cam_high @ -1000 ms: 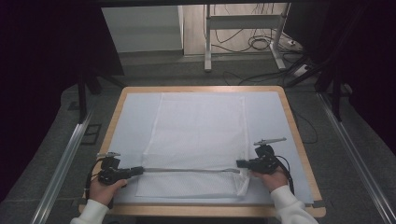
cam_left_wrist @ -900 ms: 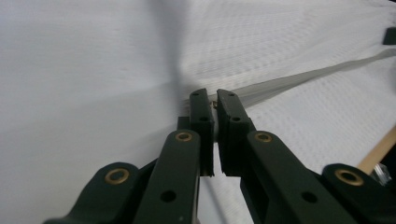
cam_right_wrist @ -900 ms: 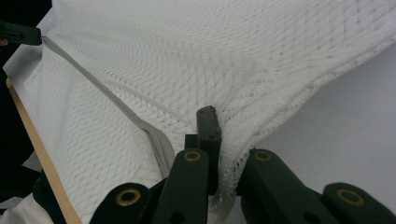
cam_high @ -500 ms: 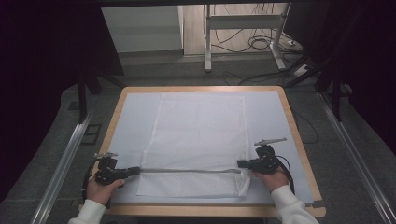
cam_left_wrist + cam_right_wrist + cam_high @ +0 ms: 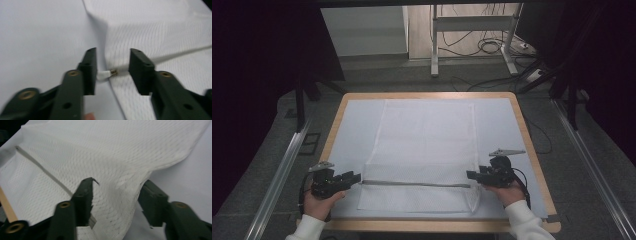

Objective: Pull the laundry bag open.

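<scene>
A white mesh bag (image 5: 427, 145) lies flat on the white-covered table (image 5: 532, 150), its grey zipper (image 5: 414, 183) running across the near part. My left gripper (image 5: 357, 177) sits at the zipper's left end. Its jaws have just been opening, and the gripper (image 5: 113, 58) stands open with the small white pull tab (image 5: 106, 74) lying loose between them. My right gripper (image 5: 470, 175) is at the zipper's right end. It (image 5: 118, 183) has also just been opening, and a slack bulge of mesh (image 5: 120, 195) rests between the parted jaws, draped over the right one.
The wooden table rim (image 5: 437, 226) runs along the near edge just behind both hands. Metal rails (image 5: 277, 175) flank the table on the floor. A desk frame and cables (image 5: 482, 45) stand beyond the far edge.
Both grippers have let go of the zipper ends and their jaws now stand apart. The hands have stayed where they were, and the bag lies as before.
</scene>
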Tool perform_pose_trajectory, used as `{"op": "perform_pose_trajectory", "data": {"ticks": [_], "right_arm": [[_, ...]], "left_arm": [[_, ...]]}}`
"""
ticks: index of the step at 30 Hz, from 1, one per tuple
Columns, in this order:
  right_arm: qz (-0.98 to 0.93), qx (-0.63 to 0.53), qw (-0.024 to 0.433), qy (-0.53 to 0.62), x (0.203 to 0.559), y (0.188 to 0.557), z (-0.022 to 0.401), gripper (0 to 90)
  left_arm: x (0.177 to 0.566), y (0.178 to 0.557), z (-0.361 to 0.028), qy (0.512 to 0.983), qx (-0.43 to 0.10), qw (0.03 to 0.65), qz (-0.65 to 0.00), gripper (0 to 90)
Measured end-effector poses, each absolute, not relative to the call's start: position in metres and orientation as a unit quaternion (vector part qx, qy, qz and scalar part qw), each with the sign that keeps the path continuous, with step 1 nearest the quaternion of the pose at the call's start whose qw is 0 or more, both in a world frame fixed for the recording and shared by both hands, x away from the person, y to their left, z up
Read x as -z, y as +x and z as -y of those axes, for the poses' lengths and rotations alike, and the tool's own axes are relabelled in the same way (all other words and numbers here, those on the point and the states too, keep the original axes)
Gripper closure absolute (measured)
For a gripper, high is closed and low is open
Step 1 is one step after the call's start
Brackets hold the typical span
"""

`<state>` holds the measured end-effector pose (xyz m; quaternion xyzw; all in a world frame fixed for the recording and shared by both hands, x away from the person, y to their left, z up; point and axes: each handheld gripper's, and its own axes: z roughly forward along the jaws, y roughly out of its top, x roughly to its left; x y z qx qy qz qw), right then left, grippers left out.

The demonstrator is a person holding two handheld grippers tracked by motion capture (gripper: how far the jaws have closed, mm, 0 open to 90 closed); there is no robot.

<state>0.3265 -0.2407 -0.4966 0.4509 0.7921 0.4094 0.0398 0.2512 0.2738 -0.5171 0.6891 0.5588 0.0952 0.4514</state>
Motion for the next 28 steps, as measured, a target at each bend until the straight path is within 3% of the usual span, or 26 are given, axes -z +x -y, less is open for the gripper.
{"op": "perform_pose_trajectory", "data": {"ticks": [3,6,14,28], "right_arm": [[-0.789,-0.418,0.061,0.446,0.491,0.326,0.243,35.3],[-0.788,-0.428,0.072,0.437,0.487,0.325,0.248,34.0],[-0.781,-0.427,0.124,0.439,0.482,0.326,0.274,33.1],[-0.776,-0.434,0.132,0.437,0.483,0.328,0.283,28.5]], "left_arm": [[0.512,0.253,-0.267,0.693,-0.105,0.462,-0.544,42.6],[0.511,0.263,-0.26,0.705,-0.113,0.453,-0.534,38.4],[0.514,0.29,-0.254,0.71,-0.121,0.438,-0.537,35.8],[0.512,0.288,-0.261,0.706,-0.119,0.446,-0.538,34.4]]}}
